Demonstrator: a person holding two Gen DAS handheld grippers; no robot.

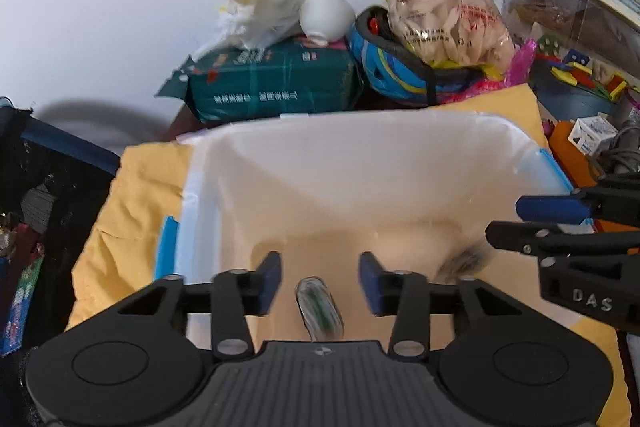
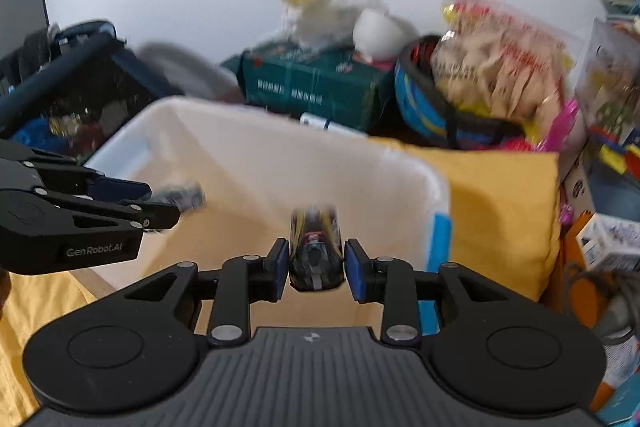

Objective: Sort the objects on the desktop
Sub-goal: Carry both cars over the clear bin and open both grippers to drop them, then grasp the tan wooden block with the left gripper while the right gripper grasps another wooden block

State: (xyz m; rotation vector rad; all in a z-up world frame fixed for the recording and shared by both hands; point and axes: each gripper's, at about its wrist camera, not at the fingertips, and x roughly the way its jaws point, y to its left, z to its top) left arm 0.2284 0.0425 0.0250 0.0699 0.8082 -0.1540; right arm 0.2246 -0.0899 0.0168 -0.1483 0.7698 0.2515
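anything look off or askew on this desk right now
Yes: a white bowl lies tipped on its side atop the green package at the back, leaning against a crumpled plastic bag. Behind the translucent bin, the clutter is piled loosely. Nothing looks spilled or broken.

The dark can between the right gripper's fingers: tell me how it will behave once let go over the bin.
The can looks round and smooth, so it would probably roll on the bin's flat floor. The right gripper has only thin pads at its sides, so it may slip. It looks rigid, unlikely to crumple.
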